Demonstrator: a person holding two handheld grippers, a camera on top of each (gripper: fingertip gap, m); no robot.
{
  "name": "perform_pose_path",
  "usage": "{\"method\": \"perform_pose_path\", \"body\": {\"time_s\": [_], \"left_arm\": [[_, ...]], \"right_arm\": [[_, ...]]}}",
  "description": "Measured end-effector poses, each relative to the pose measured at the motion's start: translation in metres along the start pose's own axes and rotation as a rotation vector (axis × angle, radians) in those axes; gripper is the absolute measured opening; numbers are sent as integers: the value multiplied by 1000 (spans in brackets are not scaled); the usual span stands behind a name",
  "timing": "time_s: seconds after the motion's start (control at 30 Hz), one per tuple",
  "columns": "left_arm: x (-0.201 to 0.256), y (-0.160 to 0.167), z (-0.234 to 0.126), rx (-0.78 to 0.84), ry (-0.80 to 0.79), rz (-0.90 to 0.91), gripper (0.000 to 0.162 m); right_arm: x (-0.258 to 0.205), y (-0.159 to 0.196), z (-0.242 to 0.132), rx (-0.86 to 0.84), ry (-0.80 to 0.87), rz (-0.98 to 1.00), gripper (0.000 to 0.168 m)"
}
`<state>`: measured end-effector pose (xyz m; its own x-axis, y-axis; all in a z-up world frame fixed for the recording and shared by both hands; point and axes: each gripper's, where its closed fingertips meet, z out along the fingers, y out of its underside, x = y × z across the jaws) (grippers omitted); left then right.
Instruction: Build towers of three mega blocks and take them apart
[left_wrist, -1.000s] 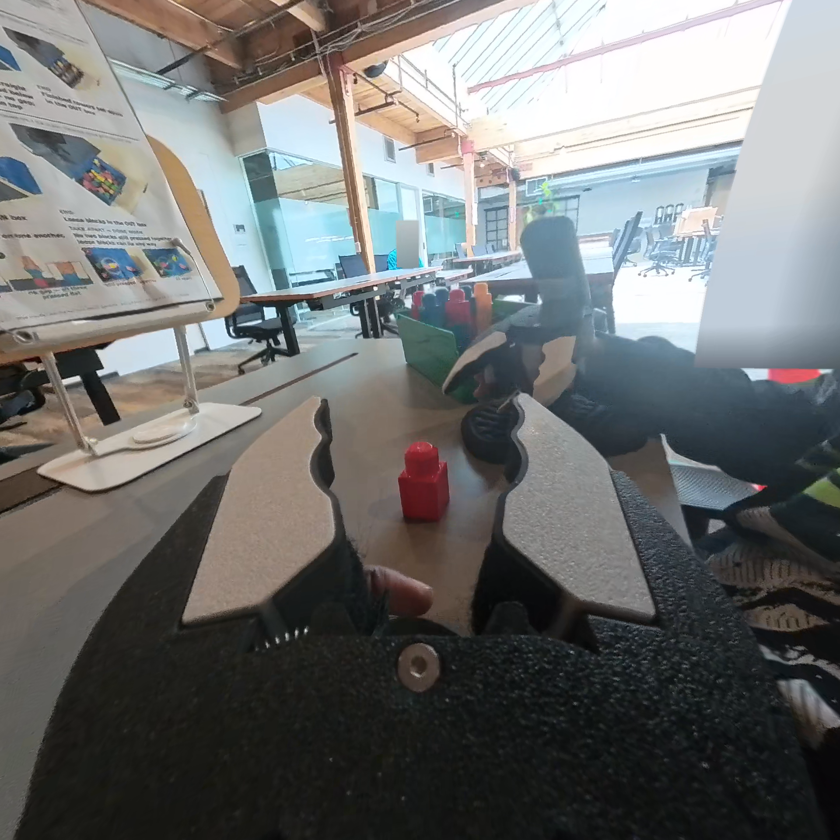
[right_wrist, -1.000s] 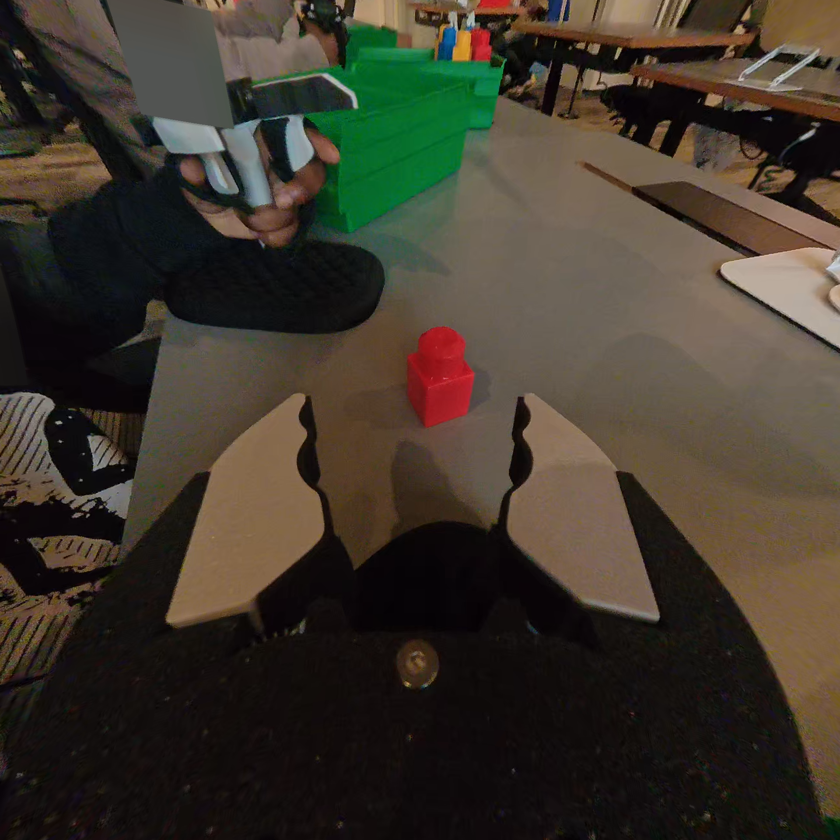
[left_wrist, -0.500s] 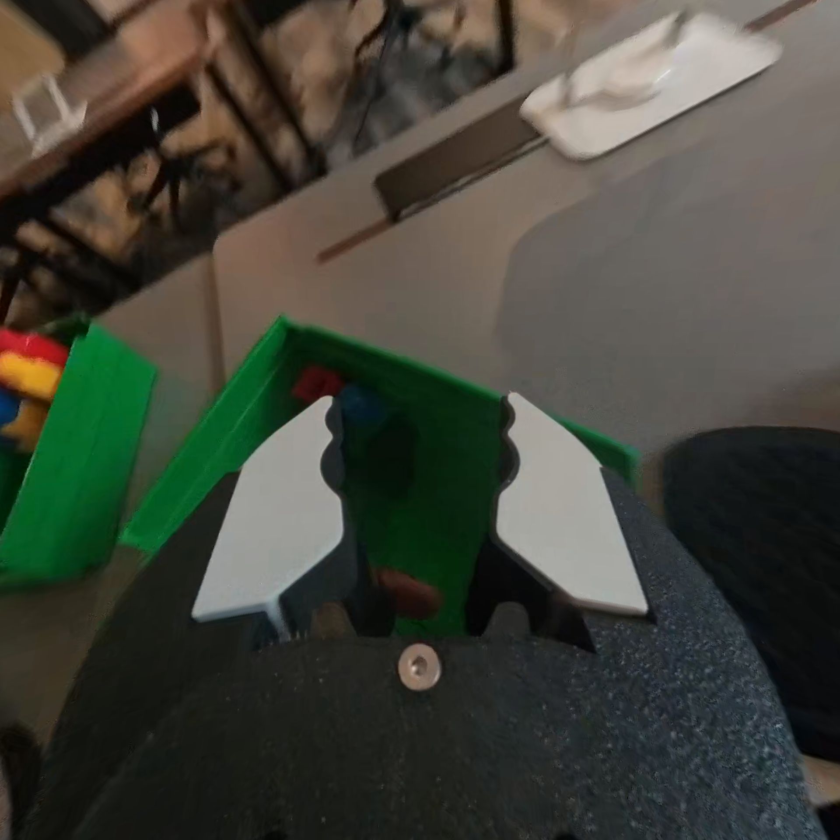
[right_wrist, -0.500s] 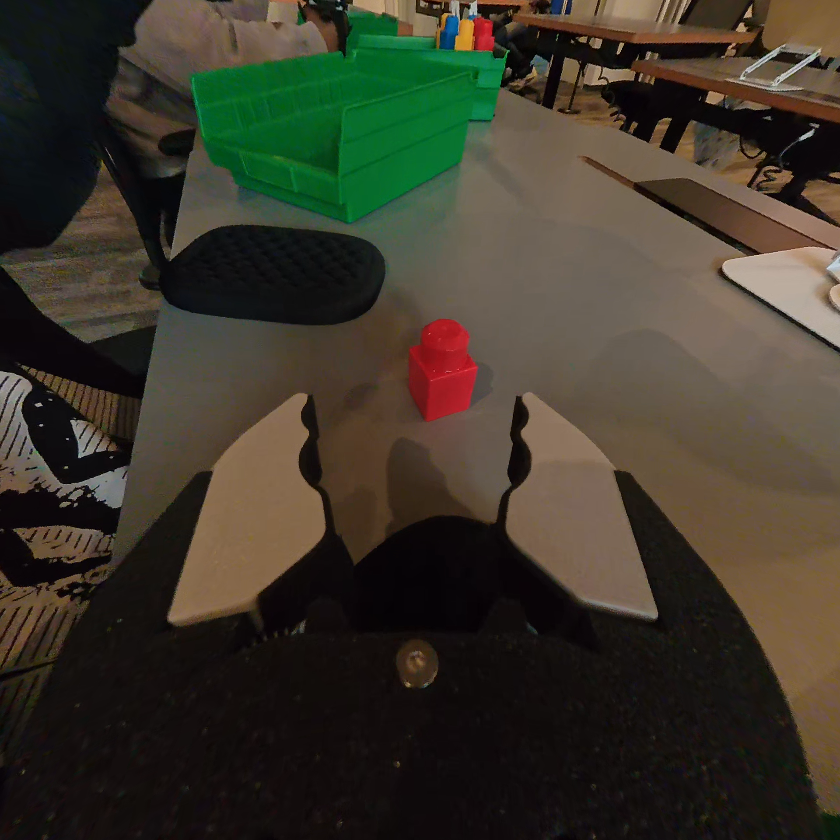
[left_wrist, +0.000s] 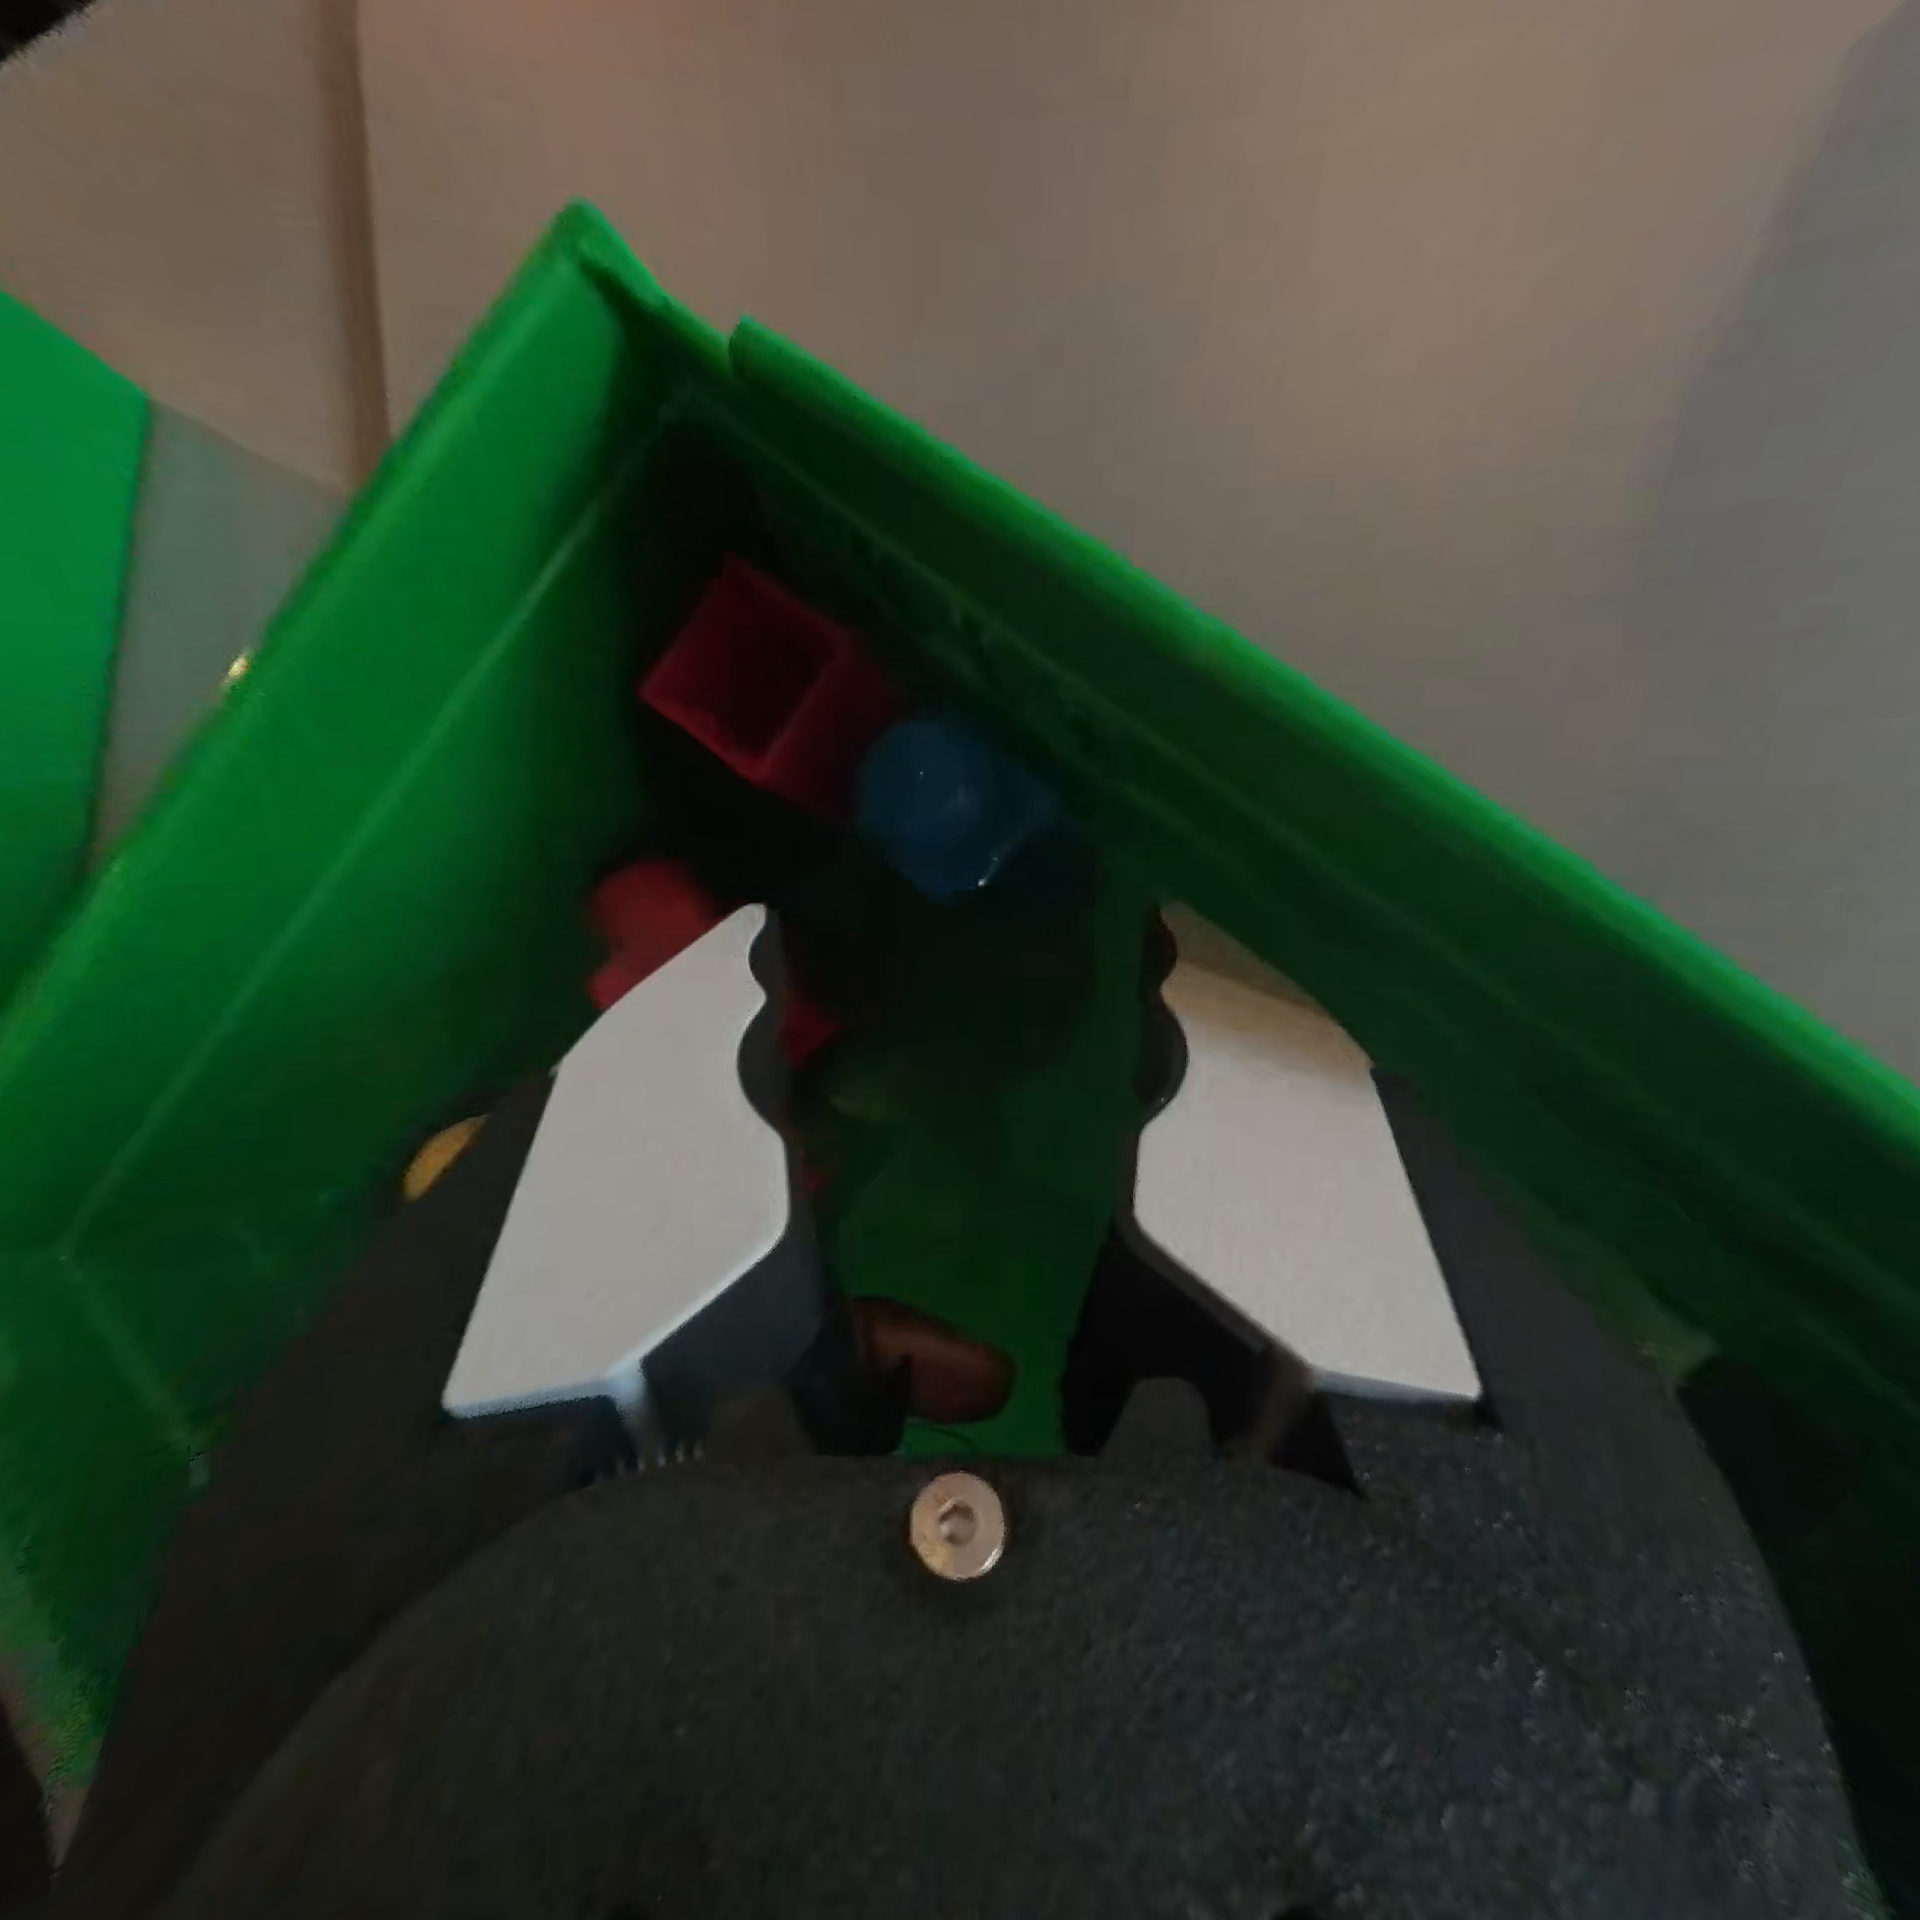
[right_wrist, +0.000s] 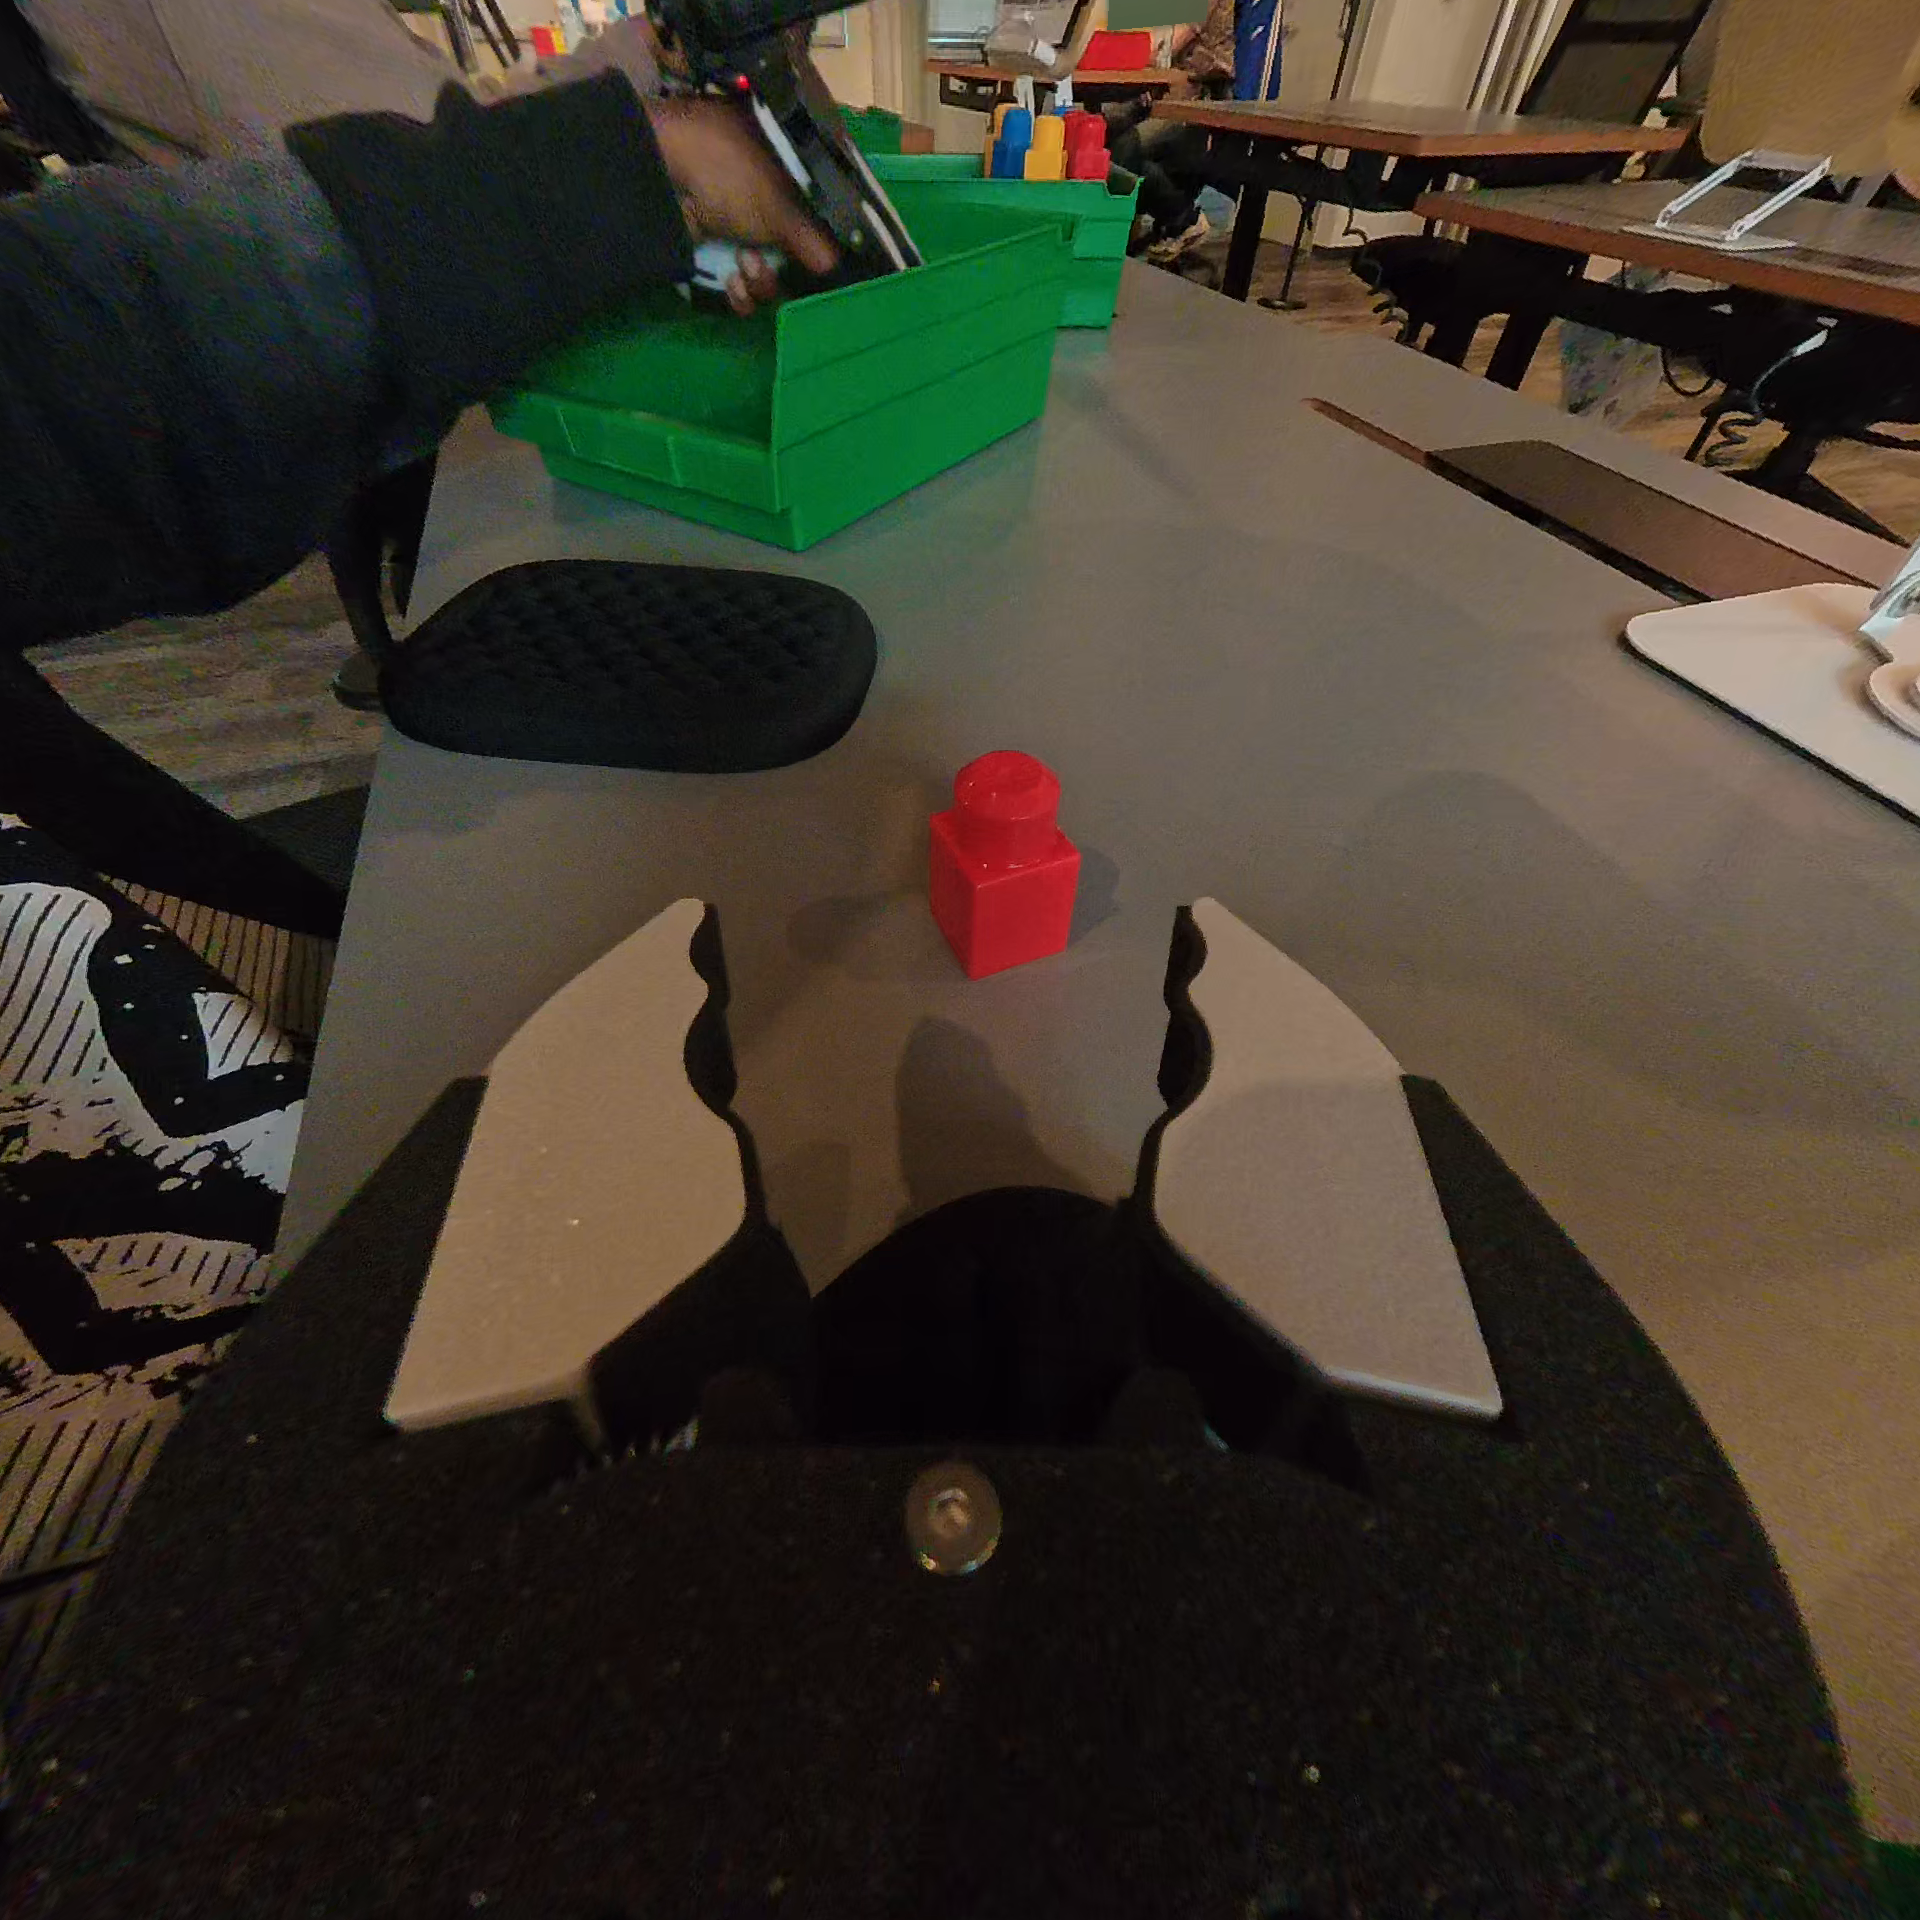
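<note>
A red block (right_wrist: 1003, 868) stands upright on the grey table (right_wrist: 1299, 727), just beyond my open, empty right gripper (right_wrist: 940, 914). My left gripper (left_wrist: 961, 920) is open and empty, reaching down into a green bin (left_wrist: 343, 831). In the bin's far corner lie a blue block (left_wrist: 951, 810), a red block on its side with its hollow showing (left_wrist: 758, 675), and another red block (left_wrist: 649, 925) partly behind the left finger. In the right wrist view the left gripper (right_wrist: 821, 197), held by a hand, dips into that green bin (right_wrist: 883, 384).
A black padded rest (right_wrist: 634, 665) lies at the table's left edge, near the bin. A second green bin (right_wrist: 1091, 208) with several upright blocks (right_wrist: 1044, 140) stands behind the first. A white stand base (right_wrist: 1787, 665) is at the right. A dark strip (right_wrist: 1621, 509) runs along the table. There is about 50 centimeters between the tips of the two grippers. The red block (left_wrist: 649, 925) lies some 5 centimeters from my left tips, 55 centimeters from my right tips.
My left gripper has swung away from the red block on the table and gone down into the green bin, close to the blocks in its corner. The right gripper has stayed put.
</note>
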<state>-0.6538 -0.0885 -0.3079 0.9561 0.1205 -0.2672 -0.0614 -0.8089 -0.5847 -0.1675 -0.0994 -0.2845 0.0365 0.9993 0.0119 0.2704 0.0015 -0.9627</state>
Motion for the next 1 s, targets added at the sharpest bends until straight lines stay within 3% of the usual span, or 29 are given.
{"method": "perform_pose_path", "body": {"time_s": [0.37, 0.57, 0.7, 0.9, 1.0], "left_arm": [[-27, 11, 24, 15, -167, -128, 66], [-11, 9, 25, 60, -83, -175, 68], [-16, 4, 33, 77, -135, -153, 67], [-19, -1, 40, 113, -169, -125, 44], [-18, -1, 39, 125, -142, -141, 43]], "right_arm": [[0, 0, 0, -1, -6, 7, 81], [0, 2, 1, -11, -8, 4, 81], [0, 2, 1, -13, -8, 2, 81], [0, 1, 1, -10, -10, 4, 81], [-1, 1, 1, -8, -10, 2, 81]]}}
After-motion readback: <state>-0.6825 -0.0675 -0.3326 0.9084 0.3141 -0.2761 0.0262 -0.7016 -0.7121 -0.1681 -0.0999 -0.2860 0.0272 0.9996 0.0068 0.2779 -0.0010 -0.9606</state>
